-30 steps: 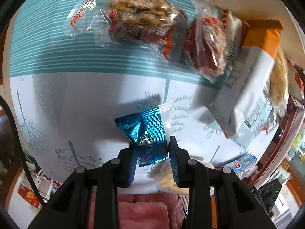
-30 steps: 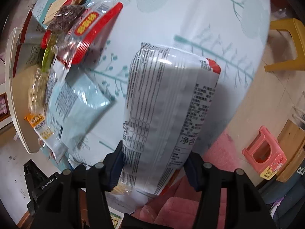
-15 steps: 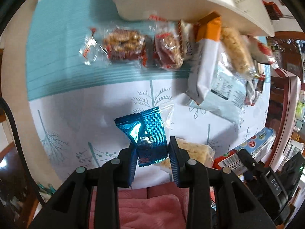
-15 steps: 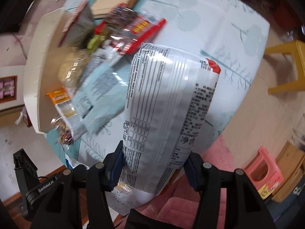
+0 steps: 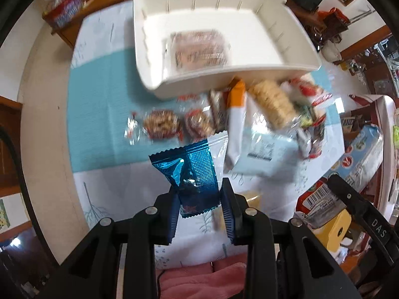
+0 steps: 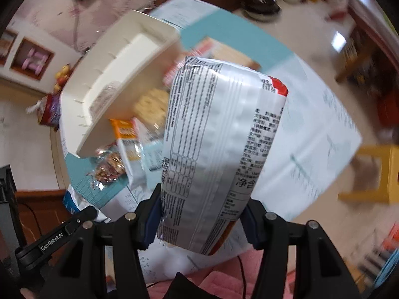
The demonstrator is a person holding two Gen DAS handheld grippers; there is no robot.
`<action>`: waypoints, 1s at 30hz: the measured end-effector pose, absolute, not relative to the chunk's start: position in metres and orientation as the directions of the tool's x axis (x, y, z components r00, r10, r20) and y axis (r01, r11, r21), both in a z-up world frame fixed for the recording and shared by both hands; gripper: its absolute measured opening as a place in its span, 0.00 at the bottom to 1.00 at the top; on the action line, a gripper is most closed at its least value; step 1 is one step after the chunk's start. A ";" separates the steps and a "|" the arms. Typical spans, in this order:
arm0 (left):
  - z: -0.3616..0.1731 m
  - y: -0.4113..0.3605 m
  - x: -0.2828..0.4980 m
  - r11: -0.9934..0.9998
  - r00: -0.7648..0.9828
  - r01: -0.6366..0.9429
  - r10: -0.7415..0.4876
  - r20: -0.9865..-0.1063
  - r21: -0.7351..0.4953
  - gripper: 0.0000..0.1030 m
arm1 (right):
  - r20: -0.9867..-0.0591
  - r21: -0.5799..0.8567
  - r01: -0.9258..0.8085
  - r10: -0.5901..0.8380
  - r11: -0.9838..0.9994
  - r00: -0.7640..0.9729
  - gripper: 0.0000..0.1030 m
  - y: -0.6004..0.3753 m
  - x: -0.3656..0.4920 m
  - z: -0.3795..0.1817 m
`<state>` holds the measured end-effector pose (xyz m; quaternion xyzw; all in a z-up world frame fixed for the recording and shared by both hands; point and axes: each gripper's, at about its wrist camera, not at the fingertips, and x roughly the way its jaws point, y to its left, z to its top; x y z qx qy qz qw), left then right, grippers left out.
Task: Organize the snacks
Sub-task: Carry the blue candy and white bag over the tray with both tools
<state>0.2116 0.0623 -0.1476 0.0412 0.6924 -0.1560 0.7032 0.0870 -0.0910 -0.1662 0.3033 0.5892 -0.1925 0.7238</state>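
My left gripper point(image 5: 200, 199) is shut on a small blue foil snack packet point(image 5: 192, 172) and holds it above the table. My right gripper point(image 6: 202, 214) is shut on a large silver snack bag point(image 6: 219, 149) with a printed nutrition table and a red corner. A white plastic bin point(image 5: 249, 74) stands at the far side of the table with one clear-wrapped snack point(image 5: 199, 49) inside; it also shows in the right wrist view point(image 6: 119, 84). Several loose snack packs point(image 5: 249, 114) lie in a row in front of the bin.
The table has a white and teal cloth point(image 5: 99, 114) with tree prints. A yellow stool point(image 6: 374, 172) stands on the floor at the right. The right gripper with its bag shows low right in the left wrist view point(image 5: 331, 204). Wooden furniture point(image 5: 354, 25) rings the room.
Both grippers have lifted and pulled back from the table with their packets still held. The white bin, before only partly in view, now shows whole with its inside visible.
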 end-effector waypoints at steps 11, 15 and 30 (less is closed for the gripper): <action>-0.079 0.023 0.233 0.961 0.210 0.247 -0.181 -0.961 -0.127 0.28 | -0.940 0.185 0.415 0.038 0.891 0.338 0.54 -0.118 0.149 -0.118; -0.063 0.012 0.245 0.967 0.264 0.223 -0.183 -0.947 -0.125 0.28 | -0.926 0.179 0.350 0.037 0.920 0.375 0.54 -0.130 0.170 -0.106; -0.054 -0.018 0.280 0.973 0.390 0.135 -0.225 -0.893 -0.187 0.29 | -0.876 0.161 0.106 0.092 0.981 0.473 0.54 -0.147 0.230 -0.096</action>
